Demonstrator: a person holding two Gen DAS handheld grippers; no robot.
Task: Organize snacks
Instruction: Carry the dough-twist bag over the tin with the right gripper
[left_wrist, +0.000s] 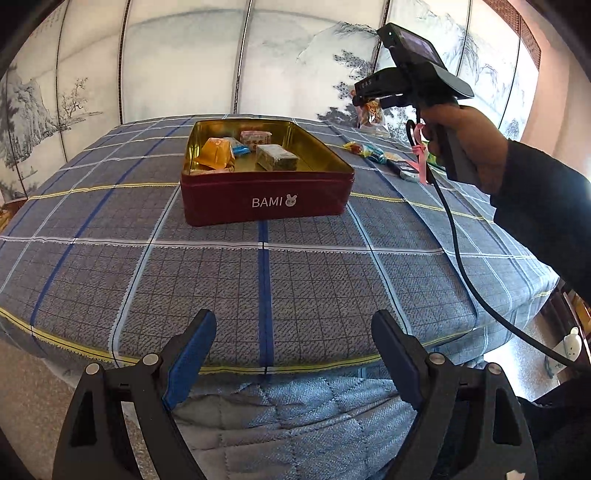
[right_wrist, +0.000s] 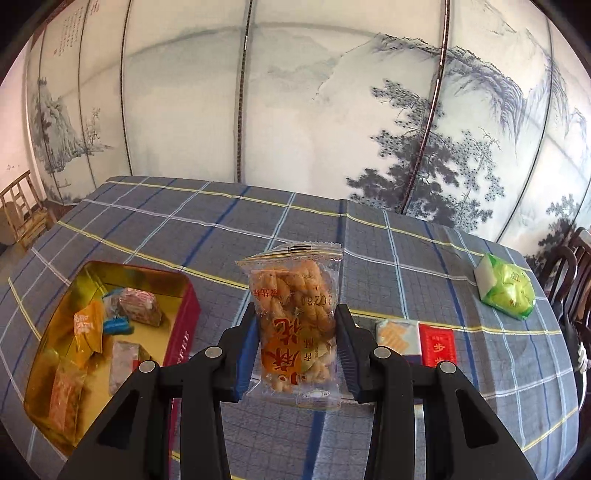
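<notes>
A dark red tin (left_wrist: 266, 199) marked BAMI, gold inside, stands open on the checked tablecloth; it holds several wrapped snacks, among them an orange packet (left_wrist: 216, 153). My left gripper (left_wrist: 293, 323) hangs open over the near table edge with nothing between its fingers. My right gripper (right_wrist: 297, 314) is shut on a clear packet of fried dough twists (right_wrist: 295, 317), held upright in the air to the right of the tin (right_wrist: 181, 343). In the left wrist view the right gripper (left_wrist: 360, 101) is raised behind the tin's right corner, held by a hand (left_wrist: 465, 144).
Loose snacks lie on the cloth right of the tin: a green packet (right_wrist: 508, 291), a red packet (right_wrist: 437, 345), a pale wafer packet (right_wrist: 397, 338). More wrappers (left_wrist: 373, 153) show under the right hand. A cable (left_wrist: 454, 243) trails off the right gripper. Painted screens stand behind; chairs flank the table.
</notes>
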